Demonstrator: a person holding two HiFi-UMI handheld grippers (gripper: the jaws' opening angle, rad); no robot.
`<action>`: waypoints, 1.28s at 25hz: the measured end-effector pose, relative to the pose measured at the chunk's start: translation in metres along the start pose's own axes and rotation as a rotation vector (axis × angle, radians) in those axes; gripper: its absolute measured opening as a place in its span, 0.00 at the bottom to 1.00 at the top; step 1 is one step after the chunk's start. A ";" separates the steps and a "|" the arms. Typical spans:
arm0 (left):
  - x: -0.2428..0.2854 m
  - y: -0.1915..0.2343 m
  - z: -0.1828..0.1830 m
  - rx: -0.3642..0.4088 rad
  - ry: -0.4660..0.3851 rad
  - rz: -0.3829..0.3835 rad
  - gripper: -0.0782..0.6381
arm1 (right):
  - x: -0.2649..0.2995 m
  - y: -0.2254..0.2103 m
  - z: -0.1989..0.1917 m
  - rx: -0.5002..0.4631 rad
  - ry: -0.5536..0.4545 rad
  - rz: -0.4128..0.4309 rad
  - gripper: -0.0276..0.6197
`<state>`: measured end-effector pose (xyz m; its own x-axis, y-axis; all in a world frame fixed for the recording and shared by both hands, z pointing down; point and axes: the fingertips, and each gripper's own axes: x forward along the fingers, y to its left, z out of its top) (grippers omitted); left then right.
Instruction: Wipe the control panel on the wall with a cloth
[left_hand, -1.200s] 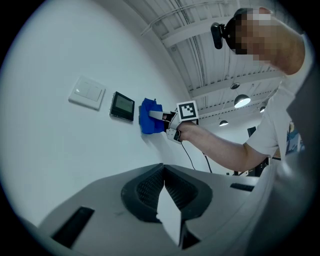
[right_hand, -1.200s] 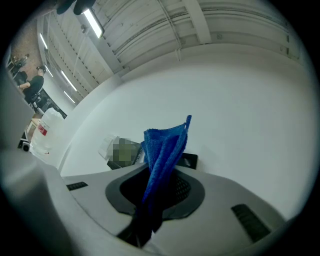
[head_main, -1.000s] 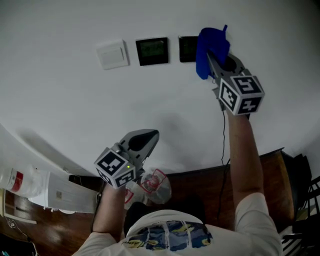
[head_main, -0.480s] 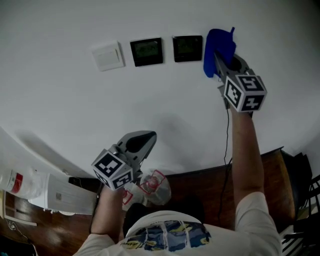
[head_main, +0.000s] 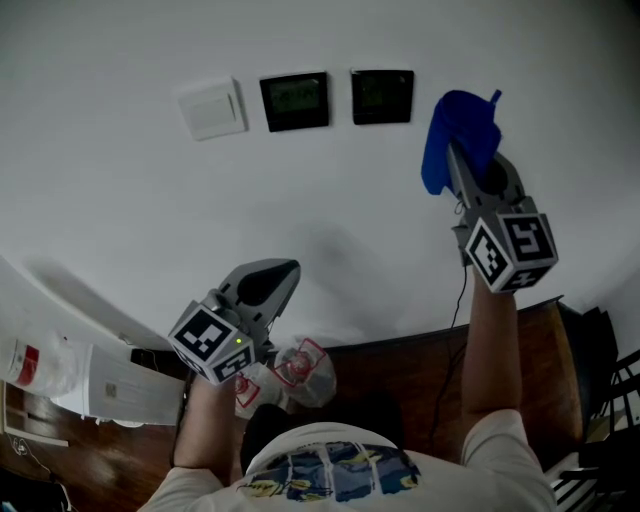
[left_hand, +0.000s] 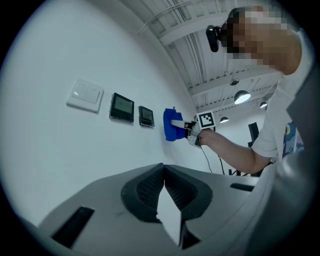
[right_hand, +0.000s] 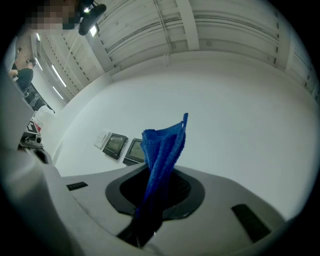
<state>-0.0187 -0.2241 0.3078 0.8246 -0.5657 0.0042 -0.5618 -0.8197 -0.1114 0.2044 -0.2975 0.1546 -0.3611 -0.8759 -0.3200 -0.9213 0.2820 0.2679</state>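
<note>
Clenching the cloth (head_main: 455, 122), your right gripper (head_main: 460, 160) has swept right off the control panel (head_main: 382, 96), so that pass looks done; your left gripper (head_main: 285, 272) is closed on nothing.

Grey left hand-held gripper (head_main: 283, 272) and right hand-held gripper (head_main: 460, 165) bear black-and-white marker cubes (head_main: 208, 343); white short sleeves (head_main: 510, 445).

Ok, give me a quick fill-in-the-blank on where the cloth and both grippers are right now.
The right gripper is shut on a ____ cloth.
The wall carries ____ dark control panels beside a white switch.
In the head view the cloth is to the ____ of both panels.
The left gripper is shut and holds ____.
Missing: blue; two; right; nothing.
</note>
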 end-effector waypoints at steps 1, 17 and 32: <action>-0.001 0.002 0.002 0.007 -0.003 0.009 0.12 | -0.009 0.003 0.000 0.000 0.000 -0.001 0.16; -0.040 0.023 0.045 0.057 -0.094 0.131 0.12 | -0.073 0.047 0.003 0.047 0.015 0.027 0.15; -0.045 0.023 0.040 0.066 -0.084 0.148 0.12 | -0.086 0.054 -0.018 0.080 0.050 0.036 0.15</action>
<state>-0.0663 -0.2137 0.2653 0.7377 -0.6678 -0.0993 -0.6738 -0.7191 -0.1698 0.1882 -0.2143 0.2129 -0.3882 -0.8826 -0.2652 -0.9172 0.3419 0.2044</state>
